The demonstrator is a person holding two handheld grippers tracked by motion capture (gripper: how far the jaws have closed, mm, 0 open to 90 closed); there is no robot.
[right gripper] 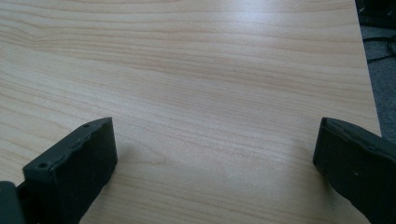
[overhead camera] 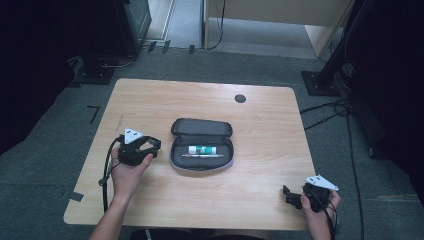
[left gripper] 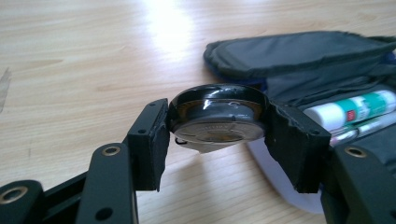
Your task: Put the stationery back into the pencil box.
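An open dark grey pencil case (overhead camera: 201,128) lies in the middle of the wooden table (overhead camera: 150,100). Inside it are a white and green glue stick (overhead camera: 202,149) and a thin pen (overhead camera: 202,156). Just left of the case, my left gripper (overhead camera: 154,145) is shut on a round black disc-shaped object. In the left gripper view both pads press on the rim of this disc (left gripper: 217,112), held above the table beside the case lid (left gripper: 299,53) and the glue stick (left gripper: 355,109). My right gripper (overhead camera: 290,196) is at the table's near right corner. Its jaws (right gripper: 215,158) stand wide open over bare wood.
A round black grommet (overhead camera: 240,98) sits near the table's far edge. Black cables (overhead camera: 330,112) run over the grey carpet to the right of the table. Dark stand bases (overhead camera: 320,82) stand on the floor behind the table's far corners.
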